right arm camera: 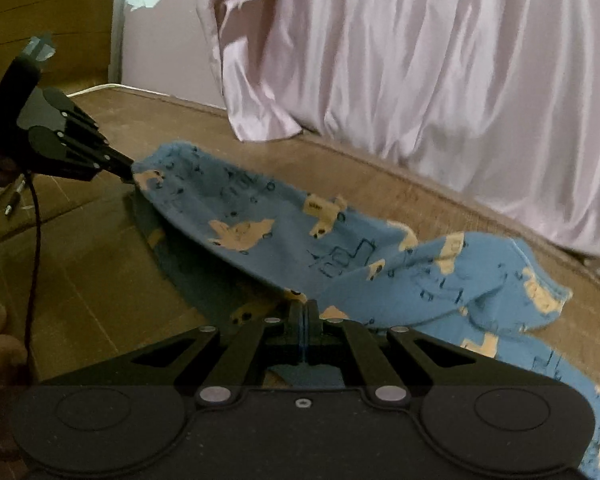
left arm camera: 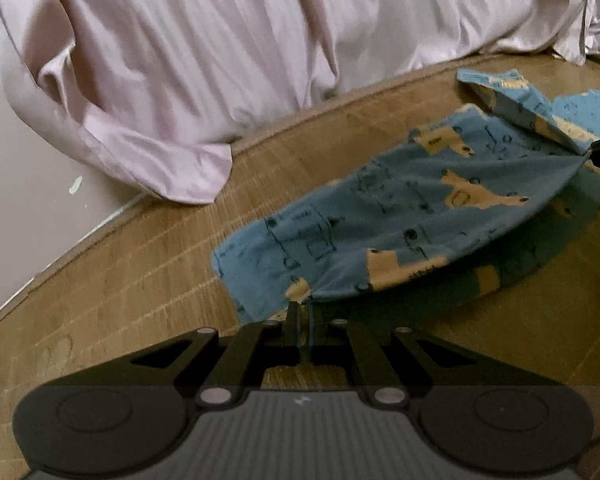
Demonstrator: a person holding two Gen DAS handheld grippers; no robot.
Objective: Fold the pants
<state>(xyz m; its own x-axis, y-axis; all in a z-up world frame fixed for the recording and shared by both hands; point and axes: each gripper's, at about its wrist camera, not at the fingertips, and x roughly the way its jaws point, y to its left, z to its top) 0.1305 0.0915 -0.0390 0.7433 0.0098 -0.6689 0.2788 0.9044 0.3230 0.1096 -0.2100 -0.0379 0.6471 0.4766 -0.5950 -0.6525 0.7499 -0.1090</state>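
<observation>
pants (left arm camera: 400,216) | stretched lengthwise between left hand-held gripper (left arm camera: 302,310) and right hand-held gripper (right arm camera: 305,308) | seemingly lifted

The pants (left arm camera: 400,216) were soft matt blue cloth with yellow print. The mat (left arm camera: 132,280) beneath looked like woven bamboo, finely ribbed. The far curtain (left arm camera: 220,60) was glossy pink satin. Both grippers were matt black plastic.

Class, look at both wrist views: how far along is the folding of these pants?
Done: both grippers have closed on the blue patterned pants, the left gripper at one edge, the right gripper at another. In hand: a panel is lifted off the woven mat, stretched between them. Left: the rest lies crumpled; no finished fold shows.
</observation>
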